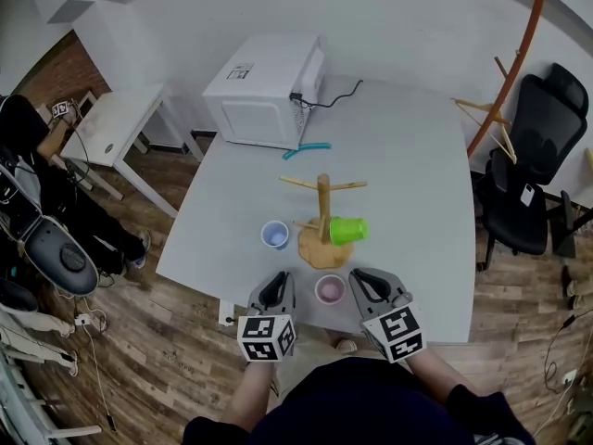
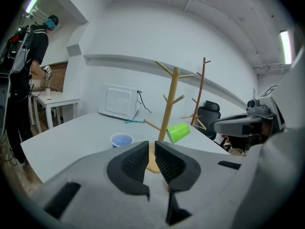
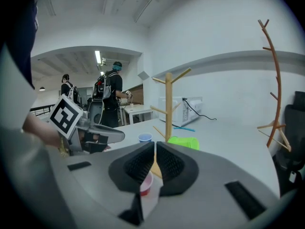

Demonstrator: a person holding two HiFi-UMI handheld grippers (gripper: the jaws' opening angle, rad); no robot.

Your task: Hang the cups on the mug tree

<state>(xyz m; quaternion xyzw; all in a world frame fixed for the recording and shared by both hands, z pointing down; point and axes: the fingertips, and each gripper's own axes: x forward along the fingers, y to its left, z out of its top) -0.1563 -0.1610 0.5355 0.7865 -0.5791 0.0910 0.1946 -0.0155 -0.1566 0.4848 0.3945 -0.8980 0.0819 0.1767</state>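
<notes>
Blue cup (image 1: pixel 274 235) stands upright on the table (image 1: pixel 417 156), just ahead of our left tool (image 1: pixel 275 291), whose jaws are pressed together on nothing. Pink cup (image 1: pixel 330 289) sits between the two tools, unhung too. Ahead, the wooden mug tree (image 1: pixel 323 202) already carries the green cup (image 1: pixel 348 230) sideways on a low peg: one done, two left, we reckon. Right tool (image 1: pixel 370 286) is closed and empty. How the green cup catches its peg we can't make out, and no handle shows on the others.
</notes>
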